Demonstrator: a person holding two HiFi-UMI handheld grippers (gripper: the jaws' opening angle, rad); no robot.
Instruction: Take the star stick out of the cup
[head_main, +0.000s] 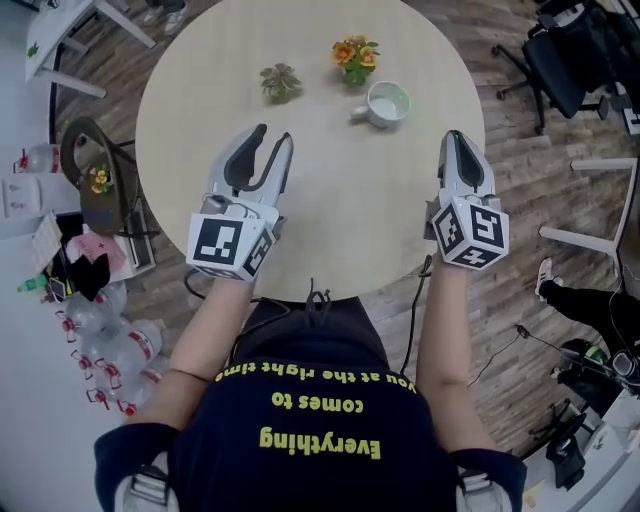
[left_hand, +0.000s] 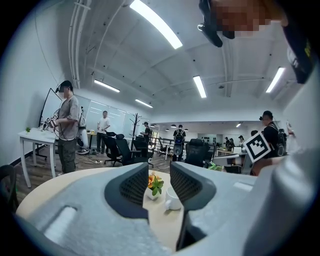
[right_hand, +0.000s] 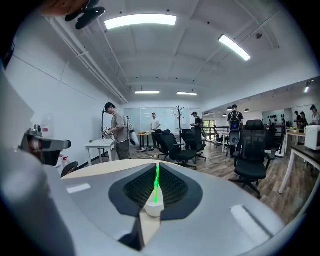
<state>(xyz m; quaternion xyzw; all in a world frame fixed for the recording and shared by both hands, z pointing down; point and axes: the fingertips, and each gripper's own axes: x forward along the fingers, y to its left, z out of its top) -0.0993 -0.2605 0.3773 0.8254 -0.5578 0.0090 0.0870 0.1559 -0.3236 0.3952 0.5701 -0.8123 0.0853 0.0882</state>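
A white cup (head_main: 385, 104) stands on the round pale table (head_main: 340, 220), far right of centre, with something green (head_main: 402, 99) at its inner rim. My left gripper (head_main: 275, 135) hovers over the table's near left, open and empty. In the left gripper view the cup (left_hand: 173, 199) shows far ahead between the left gripper's (left_hand: 159, 172) spread jaws. My right gripper (head_main: 457, 135) is to the right of the cup, apart from it, jaws together. In the right gripper view a thin green strip (right_hand: 156, 185) shows in the slit of the right gripper (right_hand: 156, 167); whether it is pinched I cannot tell.
An orange flower pot (head_main: 355, 55) and a small green plant (head_main: 280, 80) stand at the table's far side, left of the cup. A brown chair (head_main: 95, 175) and several bottles (head_main: 110, 340) crowd the floor at left. An office chair (head_main: 565, 50) stands at far right.
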